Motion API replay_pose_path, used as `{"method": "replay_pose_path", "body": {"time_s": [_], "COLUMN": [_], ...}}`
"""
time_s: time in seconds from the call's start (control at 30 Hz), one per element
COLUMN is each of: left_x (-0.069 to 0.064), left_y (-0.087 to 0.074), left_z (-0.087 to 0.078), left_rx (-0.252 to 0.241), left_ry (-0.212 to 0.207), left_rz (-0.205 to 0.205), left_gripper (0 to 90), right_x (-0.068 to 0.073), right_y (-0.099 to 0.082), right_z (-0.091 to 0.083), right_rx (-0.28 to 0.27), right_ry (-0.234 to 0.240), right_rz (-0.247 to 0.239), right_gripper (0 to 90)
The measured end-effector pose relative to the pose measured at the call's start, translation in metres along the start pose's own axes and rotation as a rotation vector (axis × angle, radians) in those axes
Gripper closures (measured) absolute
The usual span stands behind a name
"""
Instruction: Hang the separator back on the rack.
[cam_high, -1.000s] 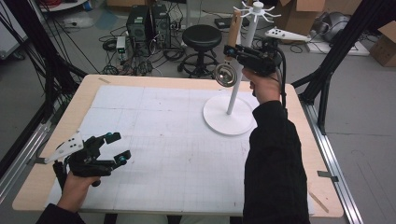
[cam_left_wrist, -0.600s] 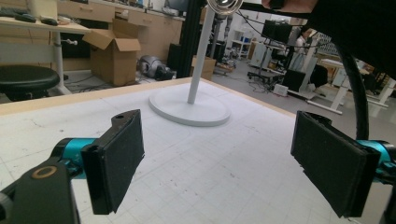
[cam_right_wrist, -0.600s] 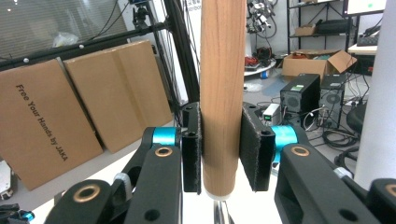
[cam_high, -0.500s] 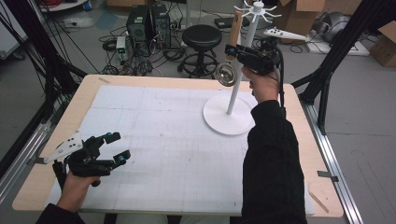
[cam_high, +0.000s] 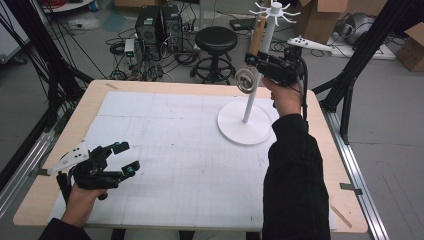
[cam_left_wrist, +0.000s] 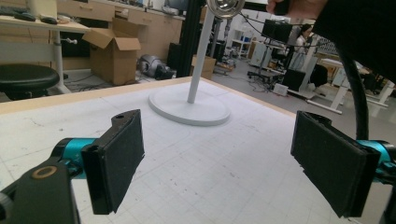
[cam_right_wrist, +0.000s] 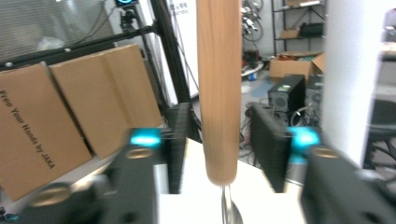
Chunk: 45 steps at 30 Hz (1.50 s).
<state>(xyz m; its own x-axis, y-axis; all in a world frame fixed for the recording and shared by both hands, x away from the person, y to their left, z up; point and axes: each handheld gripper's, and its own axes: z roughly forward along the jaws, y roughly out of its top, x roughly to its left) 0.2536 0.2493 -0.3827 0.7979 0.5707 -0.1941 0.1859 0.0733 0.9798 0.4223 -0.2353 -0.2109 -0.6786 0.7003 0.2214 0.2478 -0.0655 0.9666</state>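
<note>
A ladle with a wooden handle (cam_high: 256, 35) and a metal bowl (cam_high: 245, 80) hangs upright beside the white rack pole (cam_high: 252, 100), above the rack's round base (cam_high: 230, 125). My right gripper (cam_high: 252, 59) is raised at the handle. In the right gripper view the handle (cam_right_wrist: 219, 93) stands between the jaws with a small gap on each side, so the right gripper (cam_right_wrist: 219, 149) is open. My left gripper (cam_high: 126, 157) rests low at the table's front left, open and holding nothing (cam_left_wrist: 217, 163). The bowl (cam_left_wrist: 225, 7) and the base (cam_left_wrist: 189, 105) lie far ahead of it.
A white gridded mat (cam_high: 175, 145) covers the wooden table. The person's right sleeve (cam_high: 292, 165) crosses the table's right side. Behind the table stand a black stool (cam_high: 216, 37), computer towers (cam_high: 155, 25) and cardboard boxes (cam_high: 320, 17). Black frame posts (cam_high: 45, 75) flank the table.
The right gripper and the ladle have shifted only slightly by the pole. The left gripper has stayed in place.
</note>
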Motion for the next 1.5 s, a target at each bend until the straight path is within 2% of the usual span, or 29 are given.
{"method": "replay_pose_path", "body": {"time_s": [0.13, 0.33, 0.37, 0.4, 0.47, 0.53, 0.57, 0.6, 0.63, 0.67, 0.7, 0.77, 0.93, 1.07, 1.5], "left_x": [0.003, 0.007, 0.007, 0.008, 0.009, 0.009, 0.010, 0.011, 0.011, 0.011, 0.012, 0.012, 0.010, 0.008, 0.005], "left_y": [-0.001, -0.001, -0.001, -0.002, -0.002, -0.002, -0.002, -0.002, -0.002, -0.002, -0.002, -0.002, -0.002, -0.003, -0.005], "left_z": [-0.001, -0.001, -0.001, -0.001, 0.000, 0.000, 0.000, 0.000, 0.000, -0.001, -0.002, -0.003, -0.005, -0.008, -0.007], "left_rx": [0.002, 0.000, 0.000, 0.000, 0.001, 0.001, 0.004, 0.004, 0.004, 0.005, 0.002, -0.008, -0.017, -0.023, -0.011], "left_ry": [0.009, 0.027, 0.027, 0.031, 0.038, 0.044, 0.061, 0.065, 0.065, 0.067, 0.073, 0.079, 0.076, 0.076, 0.068], "left_rz": [-0.003, -0.008, -0.008, -0.011, -0.018, -0.021, -0.032, -0.039, -0.039, -0.045, -0.042, -0.039, -0.030, -0.026, -0.016], "left_gripper": [17.6, 17.5, 17.6, 17.5, 17.5, 17.3, 16.9, 15.7, 14.9, 14.9, 14.9, 14.9, 15.1, 15.2, 15.3], "right_x": [0.000, 0.004, 0.004, 0.009, 0.015, 0.022, 0.025, 0.027, 0.027, 0.030, 0.036, 0.042, 0.056, 0.064, 0.062], "right_y": [-0.016, -0.059, -0.059, -0.077, -0.101, -0.125, -0.139, -0.147, -0.147, -0.159, -0.173, -0.183, -0.195, -0.201, -0.202], "right_z": [-0.014, -0.050, -0.050, -0.060, -0.074, -0.087, -0.095, -0.100, -0.100, -0.107, -0.115, -0.123, -0.139, -0.149, -0.153], "right_rx": [0.009, 0.046, 0.046, 0.067, 0.094, 0.116, 0.117, 0.112, 0.112, 0.117, 0.136, 0.136, 0.125, 0.119, 0.106], "right_ry": [-0.027, -0.082, -0.082, -0.123, -0.141, -0.170, -0.173, -0.167, -0.167, -0.162, -0.182, -0.185, -0.202, -0.196, -0.209], "right_rz": [-0.021, -0.066, -0.066, -0.087, -0.115, -0.118, -0.122, -0.125, -0.125, -0.125, -0.149, -0.155, -0.171, -0.185, -0.171], "right_gripper": [41.7, 27.2, 27.2, 17.8, 17.1, 16.0, 16.0, 16.0, 16.0, 16.0, 15.9, 15.9, 15.9, 15.9, 15.9]}}
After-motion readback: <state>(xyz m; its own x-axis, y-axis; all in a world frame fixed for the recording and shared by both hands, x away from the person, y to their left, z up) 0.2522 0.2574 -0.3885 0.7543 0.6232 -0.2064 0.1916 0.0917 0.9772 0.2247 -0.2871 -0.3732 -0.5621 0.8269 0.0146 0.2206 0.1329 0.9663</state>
